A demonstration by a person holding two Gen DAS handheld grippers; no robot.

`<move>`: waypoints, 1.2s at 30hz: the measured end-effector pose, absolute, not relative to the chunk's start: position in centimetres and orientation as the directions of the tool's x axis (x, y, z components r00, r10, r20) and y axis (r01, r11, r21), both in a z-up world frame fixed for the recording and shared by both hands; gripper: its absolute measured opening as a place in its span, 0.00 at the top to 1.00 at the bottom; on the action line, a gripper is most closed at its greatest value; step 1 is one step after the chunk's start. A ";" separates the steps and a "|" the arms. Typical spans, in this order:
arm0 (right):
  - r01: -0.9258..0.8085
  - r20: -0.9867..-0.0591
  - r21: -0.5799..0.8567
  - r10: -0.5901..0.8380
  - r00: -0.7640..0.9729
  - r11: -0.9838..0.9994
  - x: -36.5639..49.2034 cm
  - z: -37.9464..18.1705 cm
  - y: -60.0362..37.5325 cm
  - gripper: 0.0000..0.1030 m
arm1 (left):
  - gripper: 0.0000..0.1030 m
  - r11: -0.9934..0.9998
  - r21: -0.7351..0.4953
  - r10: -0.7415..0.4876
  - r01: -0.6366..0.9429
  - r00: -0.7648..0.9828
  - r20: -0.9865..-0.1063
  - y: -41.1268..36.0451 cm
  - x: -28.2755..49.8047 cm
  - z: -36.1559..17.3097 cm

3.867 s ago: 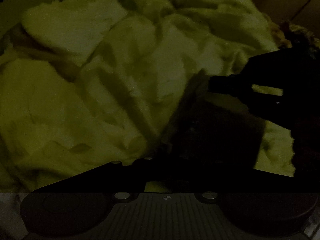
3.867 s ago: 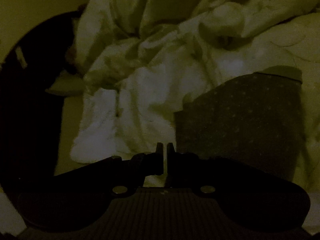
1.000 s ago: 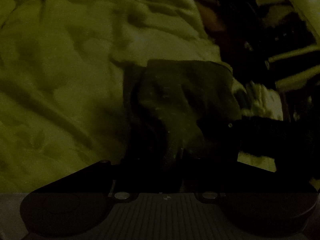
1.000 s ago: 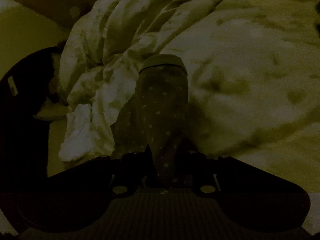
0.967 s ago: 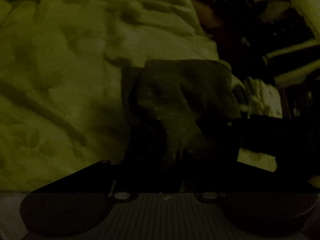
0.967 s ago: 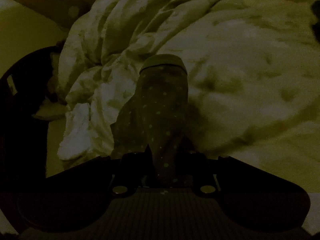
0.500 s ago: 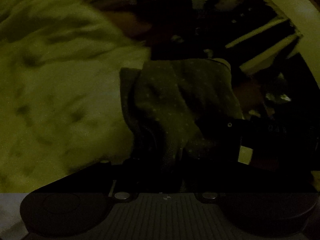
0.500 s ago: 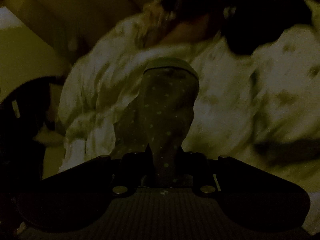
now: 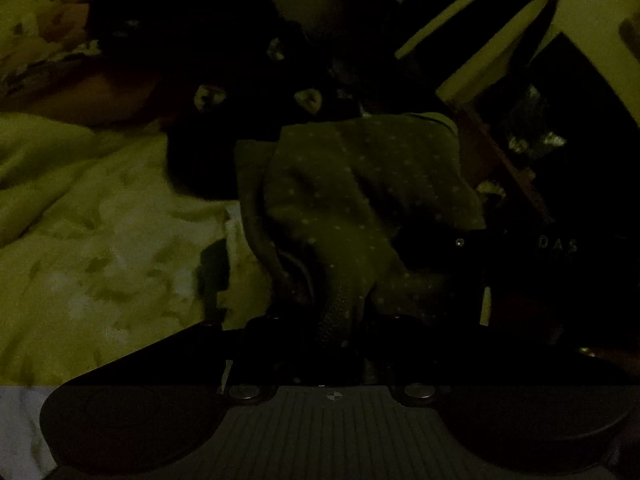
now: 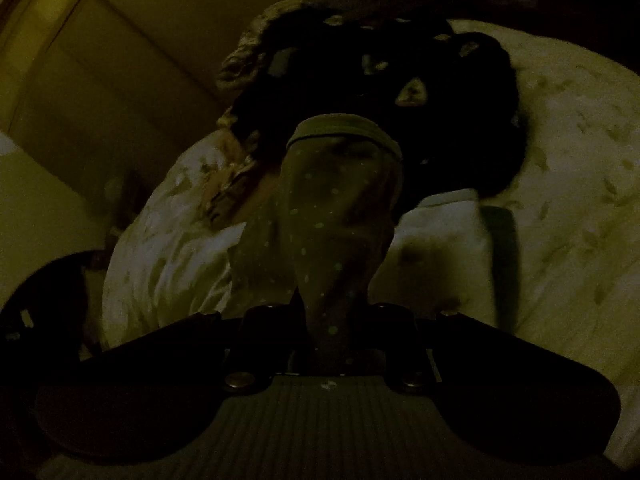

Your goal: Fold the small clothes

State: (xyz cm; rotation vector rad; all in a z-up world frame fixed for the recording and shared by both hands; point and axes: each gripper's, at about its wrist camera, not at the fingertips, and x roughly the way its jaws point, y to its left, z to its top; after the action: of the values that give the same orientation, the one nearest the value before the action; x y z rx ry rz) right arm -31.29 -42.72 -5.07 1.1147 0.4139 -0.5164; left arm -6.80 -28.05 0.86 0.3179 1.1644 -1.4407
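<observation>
A small dark garment with pale dots (image 9: pixel 360 184) hangs bunched in front of my left gripper (image 9: pixel 332 320), whose jaws stand fairly wide but grip a thick fold of it. In the right wrist view the same dotted garment (image 10: pixel 340 220) rises from my right gripper (image 10: pixel 332 320), which is shut on its narrow end. A lighter band (image 10: pixel 344 130) edges its far end. The garment is off the bed, stretched between both grippers. The picture is very dark, so the pads themselves are hard to make out.
Pale leaf-printed bedding (image 9: pixel 100 240) lies below and to the left, and it also fills the right side (image 10: pixel 560 200). A dark patterned heap (image 10: pixel 440 100) sits behind the garment. Pale furniture slats (image 9: pixel 480 20) and flat wall panels (image 10: pixel 100 80) border the bed.
Both grippers have swept sideways and upward together with the dotted garment. The background has slid from plain bedding to the dark heap and the furniture. Neither grip has changed.
</observation>
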 end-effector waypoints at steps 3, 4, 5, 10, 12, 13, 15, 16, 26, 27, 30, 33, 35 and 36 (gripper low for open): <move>0.587 -0.563 0.753 -0.169 0.809 0.298 -32.1 -7.2 -44.7 0.77 | 0.09 0.215 -0.443 -0.563 0.870 -0.260 -0.784 -30.4 -7.3 -0.3; 0.587 -0.565 0.759 -0.165 0.809 0.281 -32.4 -7.8 -45.3 0.77 | 0.09 0.222 -0.438 -0.552 0.871 -0.258 -0.793 -31.0 -7.4 -0.9; 0.586 -0.565 0.765 -0.158 0.810 0.266 -32.4 -8.6 -45.7 0.77 | 0.09 0.232 -0.433 -0.540 0.871 -0.255 -0.802 -31.5 -7.5 -1.4; 0.610 -0.602 0.760 -0.112 0.791 0.225 -31.6 -11.9 -47.6 0.76 | 0.08 0.280 -0.392 -0.486 0.876 -0.222 -0.845 -32.7 -7.9 -4.1; 0.615 -0.610 0.761 -0.095 0.787 0.205 -31.3 -13.1 -48.0 0.76 | 0.07 0.301 -0.380 -0.472 0.875 -0.209 -0.856 -32.6 -7.9 -4.8; 0.623 -0.619 0.756 -0.091 0.780 0.203 -31.1 -13.6 -48.1 0.75 | 0.07 0.313 -0.381 -0.468 0.870 -0.208 -0.859 -32.4 -7.8 -5.2; 0.631 -0.629 0.745 -0.087 0.772 0.216 -30.8 -14.2 -48.2 0.73 | 0.07 0.332 -0.381 -0.461 0.863 -0.204 -0.864 -32.2 -7.6 -5.7; 0.633 -0.633 0.740 -0.086 0.770 0.226 -30.5 -14.4 -48.2 0.72 | 0.06 0.341 -0.380 -0.460 0.860 -0.200 -0.865 -32.1 -7.5 -5.9; 0.700 -0.710 0.640 -0.107 0.696 0.317 -28.4 -15.0 -48.5 0.64 | 0.00 0.376 -0.321 -0.395 0.869 -0.163 -0.904 -32.6 -7.1 -8.1; 0.702 -0.712 0.636 -0.107 0.694 0.321 -28.4 -14.8 -48.5 0.61 | 0.00 0.366 -0.315 -0.394 0.876 -0.161 -0.905 -32.6 -7.1 -8.0; 0.722 -0.717 0.602 -0.168 0.677 0.342 -29.2 -13.4 -48.0 0.42 | 0.00 0.320 -0.292 -0.408 0.901 -0.147 -0.901 -32.0 -7.2 -6.9; 0.755 -0.714 0.526 -0.278 0.642 0.392 -30.8 -11.4 -47.0 0.30 | 0.00 0.297 -0.216 -0.455 0.930 -0.061 -0.888 -30.5 -7.2 -5.0; 0.754 -0.690 0.495 -0.332 0.643 0.432 -31.9 -10.0 -46.2 0.35 | 0.00 0.267 -0.179 -0.495 0.947 -0.024 -0.868 -29.4 -7.4 -3.9; 0.754 -0.678 0.469 -0.360 0.641 0.459 -32.4 -9.3 -45.7 0.41 | 0.00 0.252 -0.151 -0.513 0.956 0.000 -0.859 -29.0 -7.6 -3.4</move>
State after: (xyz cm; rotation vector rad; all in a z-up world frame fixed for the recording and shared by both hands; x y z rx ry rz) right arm -32.36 -45.71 -9.32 0.8365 0.5355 -0.7276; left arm -7.65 -28.98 -3.44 0.5745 0.9876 -1.2589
